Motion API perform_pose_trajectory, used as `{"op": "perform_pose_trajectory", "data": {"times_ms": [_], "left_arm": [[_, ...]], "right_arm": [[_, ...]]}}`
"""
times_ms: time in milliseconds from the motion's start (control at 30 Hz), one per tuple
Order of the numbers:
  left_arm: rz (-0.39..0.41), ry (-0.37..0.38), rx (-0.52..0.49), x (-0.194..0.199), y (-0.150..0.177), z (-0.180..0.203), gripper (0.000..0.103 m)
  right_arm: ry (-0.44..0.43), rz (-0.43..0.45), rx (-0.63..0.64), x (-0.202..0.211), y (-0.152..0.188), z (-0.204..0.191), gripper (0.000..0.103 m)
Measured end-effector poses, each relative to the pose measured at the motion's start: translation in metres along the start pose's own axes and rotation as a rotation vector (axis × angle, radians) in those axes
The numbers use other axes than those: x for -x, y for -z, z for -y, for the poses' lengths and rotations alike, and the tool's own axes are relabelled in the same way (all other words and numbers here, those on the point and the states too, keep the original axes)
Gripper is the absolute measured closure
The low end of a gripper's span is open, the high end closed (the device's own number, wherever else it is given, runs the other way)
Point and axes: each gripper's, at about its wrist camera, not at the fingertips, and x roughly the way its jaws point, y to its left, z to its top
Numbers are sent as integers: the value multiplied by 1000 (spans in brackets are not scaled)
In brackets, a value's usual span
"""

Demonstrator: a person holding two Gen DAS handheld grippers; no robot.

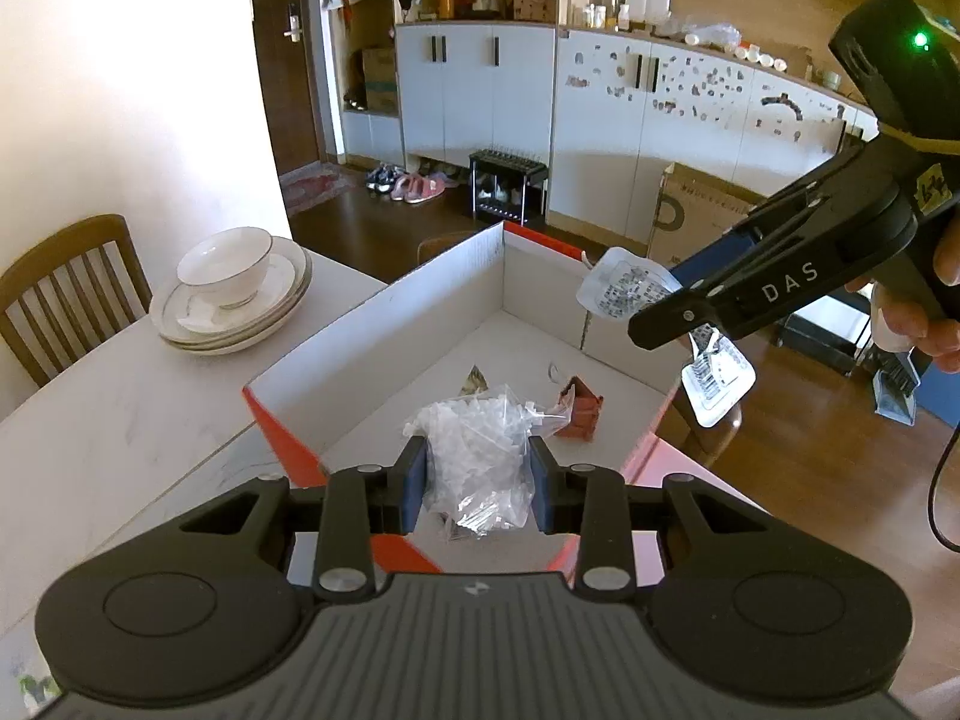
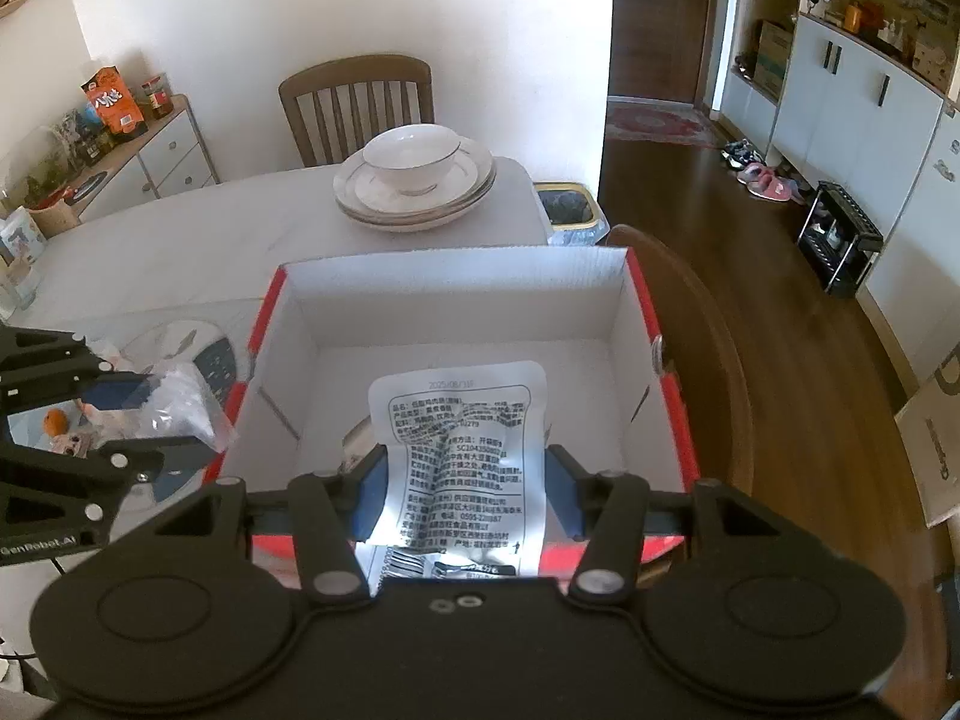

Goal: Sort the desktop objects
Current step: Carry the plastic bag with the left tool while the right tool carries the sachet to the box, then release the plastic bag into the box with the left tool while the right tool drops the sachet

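Left gripper (image 1: 478,483) clamps clear plastic bag (image 1: 480,456), right gripper (image 2: 465,495) clamps printed sachet (image 2: 462,444), both over red-edged box (image 2: 456,276) already holding brown packet (image 1: 579,414); drops remain, likely midway.

White wall (image 2: 300,0), wooden chair (image 2: 357,102), dark wood floor (image 2: 750,252).
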Motion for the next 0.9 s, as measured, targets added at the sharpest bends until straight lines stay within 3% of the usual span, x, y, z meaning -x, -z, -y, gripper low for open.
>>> {"op": "perform_pose_trajectory", "data": {"times_ms": [267, 567, 900], "left_arm": [[-68, -84, 29, -53, -23, -8, 70], [-149, -194, -11, -106, -39, -21, 70], [-279, -207, -21, -150, -42, -31, 70]], "right_arm": [[-2, -7, 14, -33, -21, 14, 49], [4, -65, 32, -81, -37, 25, 49], [20, -178, 72, -136, -46, 29, 49]]}}
